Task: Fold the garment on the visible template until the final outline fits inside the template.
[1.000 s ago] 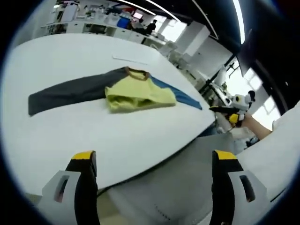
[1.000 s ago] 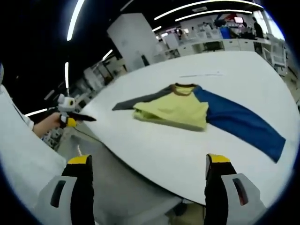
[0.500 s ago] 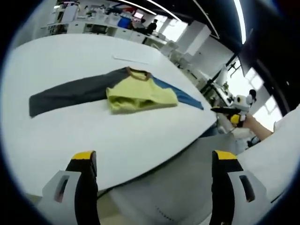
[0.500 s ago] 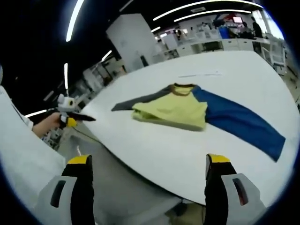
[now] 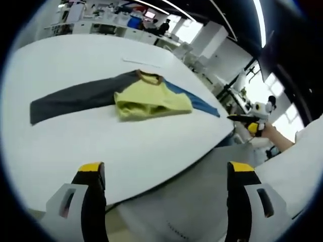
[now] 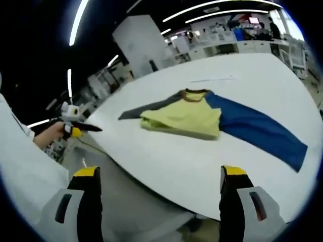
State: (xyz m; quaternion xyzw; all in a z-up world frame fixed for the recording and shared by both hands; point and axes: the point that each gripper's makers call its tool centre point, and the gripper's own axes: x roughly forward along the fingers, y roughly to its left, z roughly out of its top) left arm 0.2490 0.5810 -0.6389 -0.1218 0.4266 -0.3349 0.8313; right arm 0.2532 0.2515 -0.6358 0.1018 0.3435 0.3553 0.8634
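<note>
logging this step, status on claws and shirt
Left claw open, right claw open, both off the table. Shirt half folded, both sleeves out flat. Nothing in the way.

Bright, even light falls from long ceiling strip lights (image 5: 262, 22), which show as curved white streaks in both views (image 6: 79, 20). The white bench (image 5: 65, 146) reflects it strongly and looks nearly washed out, with soft, faint shadows under the garment (image 5: 146, 101). A window (image 5: 257, 91) beyond the bench's far corner is blown out in the left gripper view. Fisheye distortion bows the bench edges and stretches everything toward the margins. The background is soft, and the near yellow-tipped jaws are slightly blurred.
</note>
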